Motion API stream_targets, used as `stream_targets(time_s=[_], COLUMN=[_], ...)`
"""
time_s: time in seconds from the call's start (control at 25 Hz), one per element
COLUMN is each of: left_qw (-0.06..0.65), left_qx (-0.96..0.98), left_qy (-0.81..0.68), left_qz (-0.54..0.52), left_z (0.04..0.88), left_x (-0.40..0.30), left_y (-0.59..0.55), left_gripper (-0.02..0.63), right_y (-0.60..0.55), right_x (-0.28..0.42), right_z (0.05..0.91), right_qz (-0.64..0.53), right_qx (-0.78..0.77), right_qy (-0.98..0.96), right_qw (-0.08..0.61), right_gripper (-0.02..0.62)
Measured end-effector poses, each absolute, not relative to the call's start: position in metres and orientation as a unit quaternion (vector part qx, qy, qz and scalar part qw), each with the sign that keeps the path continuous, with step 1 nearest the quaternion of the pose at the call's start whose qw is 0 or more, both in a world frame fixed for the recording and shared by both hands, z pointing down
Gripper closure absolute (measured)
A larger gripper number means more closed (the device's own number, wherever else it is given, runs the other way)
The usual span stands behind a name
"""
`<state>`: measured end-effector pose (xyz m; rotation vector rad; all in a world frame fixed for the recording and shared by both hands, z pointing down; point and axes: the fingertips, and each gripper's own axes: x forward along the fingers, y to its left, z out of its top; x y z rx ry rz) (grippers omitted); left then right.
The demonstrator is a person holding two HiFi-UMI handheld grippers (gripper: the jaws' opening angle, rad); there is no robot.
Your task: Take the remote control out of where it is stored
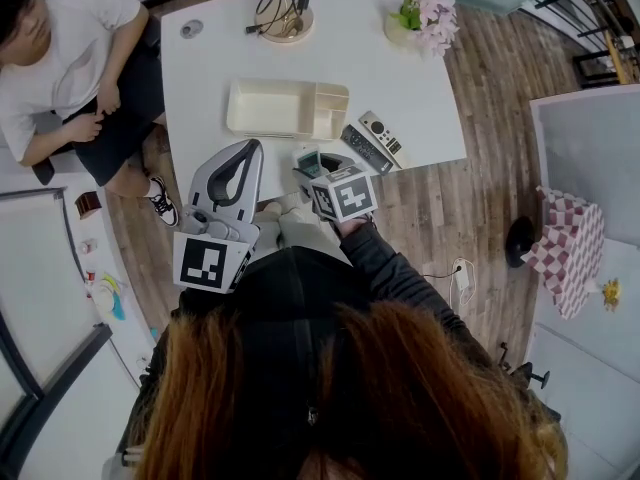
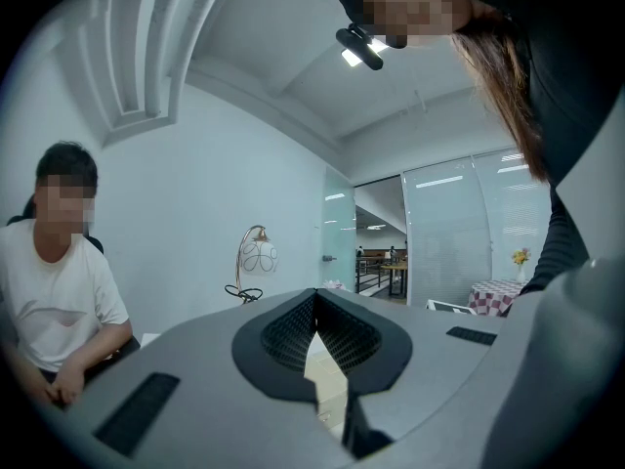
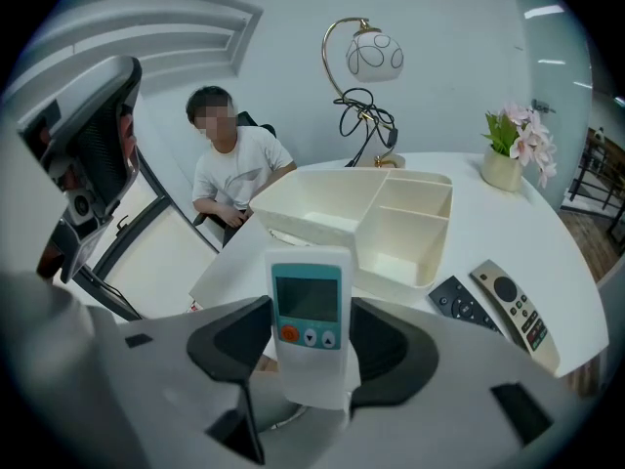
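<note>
Pinched low by the right tongs (image 3: pixel 311 352), the white remote (image 3: pixel 309 296) could tip toward 12 o'clock; the left tongs (image 2: pixel 314 332) are pressed together, empty.

A white rectangular desk (image 1: pixel 420 98) fills the upper middle of the head view. At its centre lies a cream plastic tray (image 1: pixel 231 108), split into one long compartment and two smaller ones at its right end. Just right of the tray, near the desk's lower right corner, a black remote control (image 1: pixel 366 149) and a pale grey remote control (image 1: pixel 383 138) lie side by side. At the top edge stand a round lamp base with coiled black cable (image 1: pixel 285 20) and a pot of pink flowers (image 1: pixel 425 18). A small grey disc (image 1: pixel 191 29) sits upper left.
</note>
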<state>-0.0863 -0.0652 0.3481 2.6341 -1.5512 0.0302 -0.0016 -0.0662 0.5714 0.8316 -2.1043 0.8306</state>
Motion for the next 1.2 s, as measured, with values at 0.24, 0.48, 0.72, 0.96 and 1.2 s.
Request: stream_targets(time_s=[0.24, 0.48, 0.72, 0.96, 1.2], left_qw=[0.052, 0.050, 0.054, 0.053, 0.051], left_qx=[0.856, 0.856, 0.853, 0.852, 0.851], left_qy=[-0.514, -0.514, -0.518, -0.521, -0.522], left_qz=[0.023, 0.018, 0.026, 0.026, 0.023], left_z=[0.351, 0.352, 0.354, 0.355, 0.357], left_x=[-0.089, -0.089, -0.091, -0.092, -0.096], left_y=[-0.071, -0.075, -0.078, -0.079, -0.078], left_gripper=[0.597, 0.597, 0.597, 0.597, 0.597], right_y=[-0.075, -0.083, -0.086, -0.088, -0.088], right_x=[-0.005, -0.013, -0.020, -0.023, -0.026], right_z=[0.587, 0.603, 0.617, 0.631, 0.637], right_qz=[0.325, 0.332, 0.342, 0.346, 0.340], right_qx=[0.312, 0.294, 0.281, 0.275, 0.272], right_qy=[-0.804, -0.800, -0.795, -0.792, -0.794], right_qw=[0.387, 0.403, 0.414, 0.421, 0.424], right_gripper=[0.334, 0.335, 0.336, 0.336, 0.334])
